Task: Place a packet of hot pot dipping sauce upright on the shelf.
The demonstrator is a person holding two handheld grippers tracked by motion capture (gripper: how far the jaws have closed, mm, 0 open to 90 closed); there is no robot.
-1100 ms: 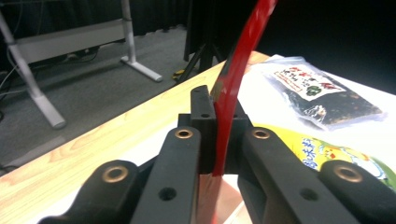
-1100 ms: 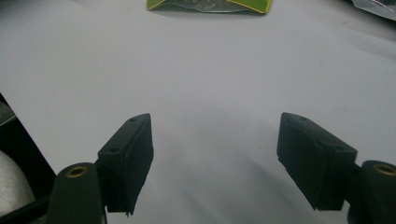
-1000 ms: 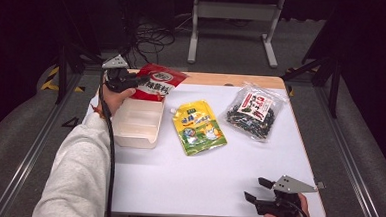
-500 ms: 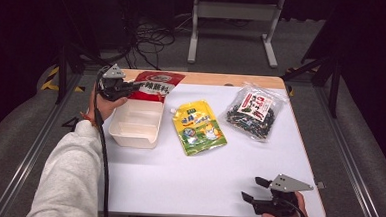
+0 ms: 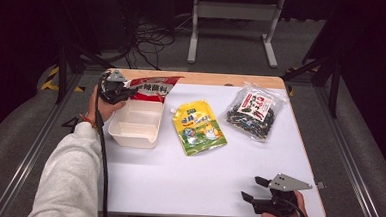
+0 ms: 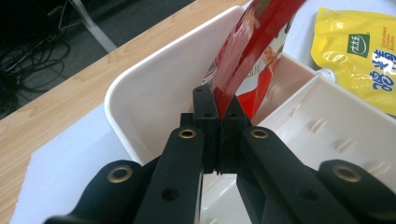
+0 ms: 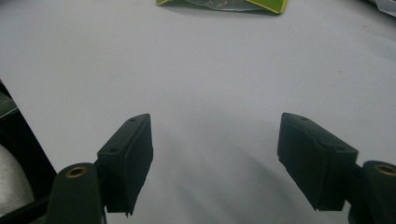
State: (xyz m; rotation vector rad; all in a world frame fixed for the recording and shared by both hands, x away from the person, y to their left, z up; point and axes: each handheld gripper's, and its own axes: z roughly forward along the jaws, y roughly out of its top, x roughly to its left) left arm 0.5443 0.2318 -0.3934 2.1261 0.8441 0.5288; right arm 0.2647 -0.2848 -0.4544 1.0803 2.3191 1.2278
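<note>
A red snack pouch lies at the table's back left, its near edge over the far rim of a white plastic tray. My left gripper has just closed and is shut on the pouch's left end. In the left gripper view the pads pinch the red pouch above the tray's wall. My right gripper rests open near the front right edge. Its jaws stand wide over bare table.
A yellow-green spout pouch lies mid-table right of the tray; it is also in the left gripper view. A clear bag of dark snacks sits back right. A wooden strip runs along the far edge.
The left gripper has sunk a little at the red pouch's left end and closed onto it. The right gripper has kept still.
</note>
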